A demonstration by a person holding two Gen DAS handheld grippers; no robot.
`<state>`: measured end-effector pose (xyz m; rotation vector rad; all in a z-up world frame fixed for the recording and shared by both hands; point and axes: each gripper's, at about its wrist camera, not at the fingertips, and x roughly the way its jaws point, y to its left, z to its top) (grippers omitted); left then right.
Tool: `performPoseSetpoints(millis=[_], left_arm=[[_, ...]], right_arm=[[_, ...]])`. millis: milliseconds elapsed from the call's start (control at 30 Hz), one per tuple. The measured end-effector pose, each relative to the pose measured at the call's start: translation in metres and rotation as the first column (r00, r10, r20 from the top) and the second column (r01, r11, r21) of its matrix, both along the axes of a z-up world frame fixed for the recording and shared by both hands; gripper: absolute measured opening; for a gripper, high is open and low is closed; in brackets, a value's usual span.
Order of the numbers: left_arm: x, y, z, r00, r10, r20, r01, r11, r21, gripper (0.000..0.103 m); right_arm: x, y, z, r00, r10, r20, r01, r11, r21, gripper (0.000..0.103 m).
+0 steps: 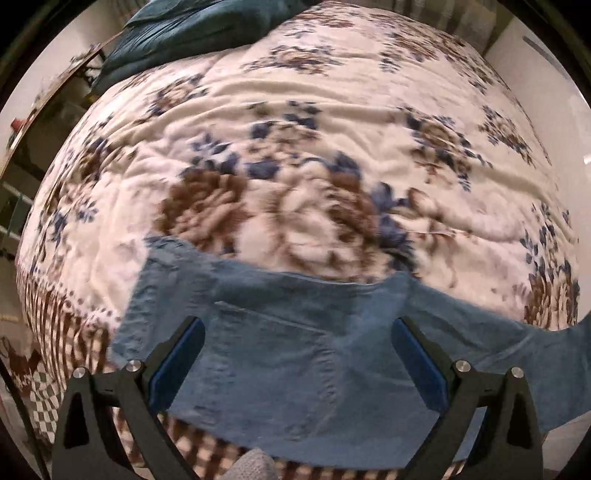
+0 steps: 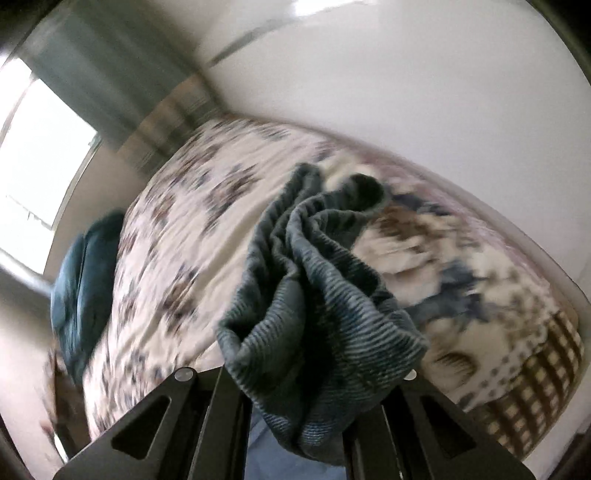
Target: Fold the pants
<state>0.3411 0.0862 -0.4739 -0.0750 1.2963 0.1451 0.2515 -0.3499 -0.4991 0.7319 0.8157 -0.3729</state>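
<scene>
Loosely, pants [image 1: 295,362] on bedspread [image 1: 295,147], bunched in right hand-held gripper [image 2: 299,354]

pants [image 1: 295,354]: 1 | floral bedspread [image 1: 295,166]: 1 | teal pillow [image 1: 192,29]: 1 | grippers: 2

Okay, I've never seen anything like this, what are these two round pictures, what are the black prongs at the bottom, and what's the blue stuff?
A person is folding pants on a bed, holding a two-finger gripper in each hand. Each gripper carries a fisheye camera looking along its fingers, which makes the pictures round. In the left camera's picture, the left gripper stands open above blue pants lying on a floral bedspread; a dark teal pillow lies at the far end. In the right camera's picture, the right gripper is shut on a bunched end of the pants, lifted off the bed.
</scene>
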Motion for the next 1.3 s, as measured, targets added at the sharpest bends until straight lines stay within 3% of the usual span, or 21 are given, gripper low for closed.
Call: performPoseSetpoints(millis=[133, 233, 333, 467, 600, 667, 767, 833, 867, 967, 1067, 1133, 1233, 1300], left_arm=[[-0.01, 0.043, 0.003, 0.999, 0.051, 0.003, -0.051, 0.999, 0.003, 0.103], [-0.018, 0.078, 0.0, 0.995, 0.099, 0.002, -0.099, 0.995, 0.012, 0.103], [-0.029, 0.111, -0.008, 0.989, 0.147, -0.016, -0.146, 0.989, 0.023, 0.103], [-0.043, 0.143, -0.017, 0.982, 0.183, -0.034, -0.182, 0.983, 0.033, 0.103], [-0.051, 0.154, -0.018, 0.982, 0.185, -0.039, -0.184, 0.983, 0.024, 0.103], [-0.051, 0.152, -0.019, 0.985, 0.165, -0.044, -0.165, 0.986, 0.01, 0.103], [-0.046, 0.135, -0.019, 0.992, 0.112, -0.06, -0.116, 0.991, -0.068, 0.103], [-0.041, 0.121, -0.02, 0.993, 0.082, -0.079, -0.094, 0.983, -0.155, 0.103], [-0.039, 0.116, -0.02, 0.994, 0.074, -0.083, -0.088, 0.979, -0.181, 0.103], [-0.027, 0.085, -0.032, 0.99, 0.019, -0.136, -0.06, 0.95, -0.306, 0.103], [-0.017, 0.054, -0.063, 0.968, -0.055, -0.244, -0.054, 0.905, -0.421, 0.103], [-0.015, 0.037, -0.084, 0.948, -0.094, -0.303, -0.053, 0.895, -0.444, 0.103], [-0.014, 0.012, -0.112, 0.928, -0.139, -0.347, -0.016, 0.912, -0.41, 0.102], [-0.014, -0.002, -0.119, 0.925, -0.167, -0.34, 0.024, 0.922, -0.387, 0.086]], right_arm=[[0.028, 0.099, -0.003, 0.986, 0.165, -0.028, -0.166, 0.985, -0.044, 0.006], [0.041, 0.182, -0.026, 0.947, 0.307, -0.091, -0.315, 0.945, -0.09, 0.006], [0.041, 0.276, -0.069, 0.865, 0.465, -0.19, -0.495, 0.854, -0.161, 0.006], [0.021, 0.365, -0.122, 0.754, 0.575, -0.317, -0.648, 0.728, -0.224, 0.007], [-0.001, 0.406, -0.145, 0.688, 0.608, -0.395, -0.722, 0.623, -0.299, 0.007], [-0.001, 0.414, -0.152, 0.637, 0.616, -0.462, -0.767, 0.568, -0.299, 0.016], [0.014, 0.395, -0.144, 0.577, 0.684, -0.446, -0.792, 0.602, -0.102, 0.036], [0.014, 0.375, -0.129, 0.592, 0.707, -0.386, -0.763, 0.646, 0.014, 0.068], [0.009, 0.358, -0.116, 0.62, 0.71, -0.333, -0.732, 0.676, 0.078, 0.072], [-0.014, 0.304, -0.083, 0.729, 0.64, -0.242, -0.614, 0.768, 0.181, 0.074], [-0.041, 0.241, -0.069, 0.825, 0.508, -0.249, -0.454, 0.857, 0.244, 0.074], [-0.054, 0.212, -0.072, 0.856, 0.435, -0.279, -0.369, 0.892, 0.26, 0.075], [-0.073, 0.161, -0.09, 0.887, 0.305, -0.346, -0.21, 0.935, 0.286, 0.075], [-0.089, 0.132, -0.105, 0.91, 0.211, -0.357, -0.086, 0.938, 0.335, 0.075]])
